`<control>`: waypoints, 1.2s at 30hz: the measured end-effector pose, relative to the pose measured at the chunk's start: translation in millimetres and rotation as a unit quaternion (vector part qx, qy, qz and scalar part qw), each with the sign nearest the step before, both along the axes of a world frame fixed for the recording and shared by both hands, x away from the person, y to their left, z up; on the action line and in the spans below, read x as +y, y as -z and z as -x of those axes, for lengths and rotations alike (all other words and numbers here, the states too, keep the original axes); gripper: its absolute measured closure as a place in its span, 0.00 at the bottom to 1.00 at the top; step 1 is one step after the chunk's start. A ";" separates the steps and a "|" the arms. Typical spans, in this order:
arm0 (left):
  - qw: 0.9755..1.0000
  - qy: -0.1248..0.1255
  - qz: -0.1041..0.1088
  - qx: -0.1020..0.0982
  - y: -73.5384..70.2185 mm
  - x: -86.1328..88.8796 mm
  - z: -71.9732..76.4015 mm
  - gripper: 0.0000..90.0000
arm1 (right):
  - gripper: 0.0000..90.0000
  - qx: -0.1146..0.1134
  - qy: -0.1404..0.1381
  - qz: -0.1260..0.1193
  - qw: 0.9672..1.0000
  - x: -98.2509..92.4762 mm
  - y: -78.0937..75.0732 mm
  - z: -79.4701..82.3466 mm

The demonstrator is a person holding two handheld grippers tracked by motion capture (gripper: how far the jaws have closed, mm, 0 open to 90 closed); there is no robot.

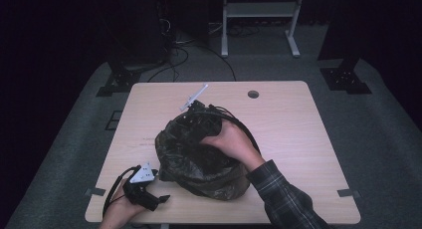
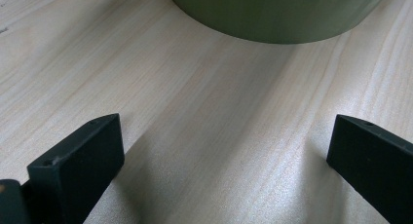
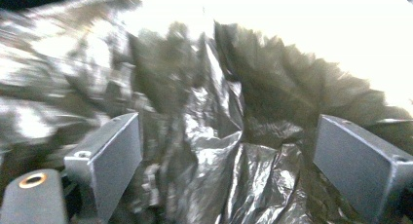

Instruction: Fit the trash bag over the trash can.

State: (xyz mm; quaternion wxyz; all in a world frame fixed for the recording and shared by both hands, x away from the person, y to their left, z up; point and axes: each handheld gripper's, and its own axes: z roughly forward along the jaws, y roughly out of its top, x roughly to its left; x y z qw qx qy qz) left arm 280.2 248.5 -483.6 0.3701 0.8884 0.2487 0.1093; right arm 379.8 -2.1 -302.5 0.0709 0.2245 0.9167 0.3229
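Two wide-open grippers: your right gripper (image 3: 229, 151) reaches into the crinkled black plastic bag (image 1: 191, 157) lining the round olive-green bin (image 2: 277, 14) at mid-table, while your left gripper (image 1: 161, 198) idles beside it, so an unbraced tug may tip the bin.

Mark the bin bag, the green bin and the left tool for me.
bin bag (image 3: 219, 151): right gripper view, crinkled black plastic between the jaws.
green bin (image 2: 277, 14): left gripper view, its side wall.
left tool (image 1: 158, 200): high view, midway between its fingertips.

Crumpled black bag (image 1: 196, 154) lining green bin (image 2: 277, 14)
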 end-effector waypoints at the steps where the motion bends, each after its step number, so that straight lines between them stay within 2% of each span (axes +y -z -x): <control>1: 1.000 0.000 0.000 0.000 0.0 0.0 0.0 0.00 | 0.11 -0.001 -0.001 -0.008 1.000 -3.7 -3.6 1.7; 5: 1.000 0.000 0.000 0.000 0.0 0.0 0.0 0.00 | 0.11 -0.018 -0.005 -0.033 0.999 -21.5 -15.1 8.9; 8: 1.000 0.000 0.000 0.000 0.0 0.0 0.0 0.00 | 0.11 -0.021 -0.001 -0.057 0.998 -40.7 -21.6 14.5; 10: 1.000 0.000 0.000 0.000 0.0 0.0 -0.1 0.00 | 0.11 -0.025 0.005 -0.061 0.998 -52.2 -23.5 17.0; 16: 1.000 0.000 0.000 0.000 0.0 0.0 -0.1 0.00 | 0.11 -0.040 0.029 -0.095 0.994 -95.0 -25.8 28.0; 21: 1.000 0.000 0.000 0.000 0.0 0.0 -0.1 0.00 | 0.11 -0.055 0.042 -0.122 0.990 -131.0 -21.1 43.8; 26: 1.000 0.000 0.000 0.000 0.0 0.0 -0.1 0.00 | 0.11 -0.072 0.050 -0.145 0.986 -166.2 -9.8 64.2; 29: 1.000 0.000 -0.001 0.001 -0.1 0.1 -0.1 0.00 | 0.11 -0.073 0.054 -0.156 0.984 -185.3 3.5 76.7; 36: 1.000 0.000 -0.001 0.001 -0.1 0.0 -0.1 0.00 | 0.11 -0.073 0.062 -0.162 0.982 -203.3 39.9 94.1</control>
